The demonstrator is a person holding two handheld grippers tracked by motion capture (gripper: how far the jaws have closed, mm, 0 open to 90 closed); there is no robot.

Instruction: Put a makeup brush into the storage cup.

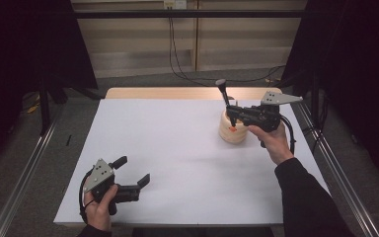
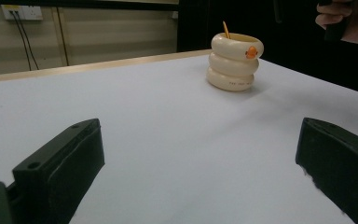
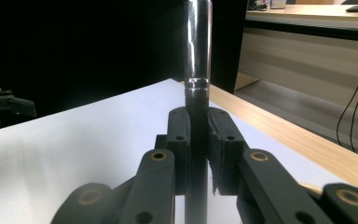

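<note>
A: Cream was the holder, three stacked rings with an orange mark on its side, standing upright on the white table toward the far right.

B: And the right gripper?

A: It hung just over the holder, its jaws clamped on a dark tool that stuck up and leaned a little to the left. The right gripper view showed the shaft black between the pads and shiny metal above them, held tight on both sides.

B: Was the tool's lower end inside the holder?

A: I could not tell; the gripper covered it from above. A thin wooden stick did poke out of the holder's mouth in the left gripper view.

B: The left gripper?

A: Near the front left corner of the table, well apart from the holder. Its jaws stood wide, nothing between them but bare table. A hand wrapped its grip from below.

B: Anything else?

A: A strip of wooden edge ran along the far side of the white top, and cables hung down the wall behind.
</note>
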